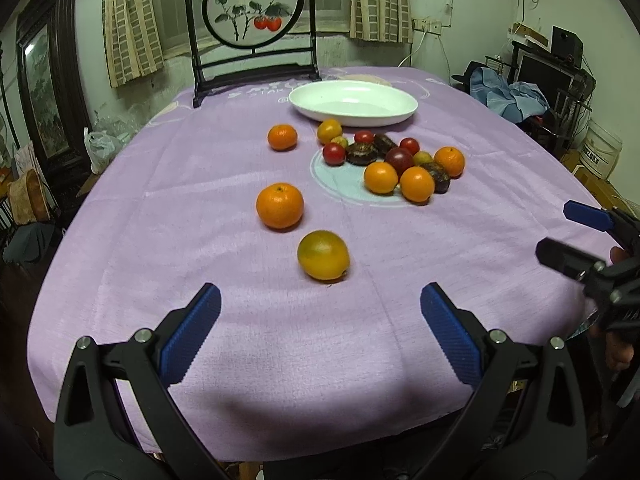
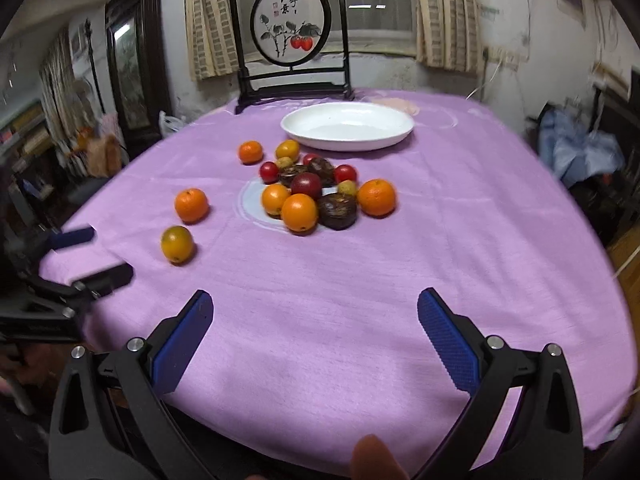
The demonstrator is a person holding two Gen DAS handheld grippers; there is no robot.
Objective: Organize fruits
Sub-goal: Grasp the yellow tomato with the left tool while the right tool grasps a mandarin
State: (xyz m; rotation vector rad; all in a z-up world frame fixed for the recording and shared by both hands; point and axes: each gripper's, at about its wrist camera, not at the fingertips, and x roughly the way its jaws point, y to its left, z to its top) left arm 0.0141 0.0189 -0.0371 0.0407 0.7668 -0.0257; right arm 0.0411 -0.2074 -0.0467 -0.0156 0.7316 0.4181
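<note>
1. So, barely started here. The white dish at the far side of the purple tablecloth has nothing in it yet, so every fruit is left to move, as far as I can tell.
2. My left tongs are spread wide and holding nothing, hovering at the near edge. My right tongs are the same, wide apart and not pinching anything.
3. Closest to my left tongs is the greenish-yellow orange, just beyond the fingertips, sitting alone on the cloth. I'd guess that's my first grab.
4. A bit farther and left of it is a bright orange mandarin, and farther still another small mandarin, each on its own.
5. The main fruit pile sits mid-table, just near of the dish: oranges, red tomato-looking ones, some dark brown wrinkly ones, all bunched and touching.
6. The painted screen stands behind the dish, out of the way.
</note>
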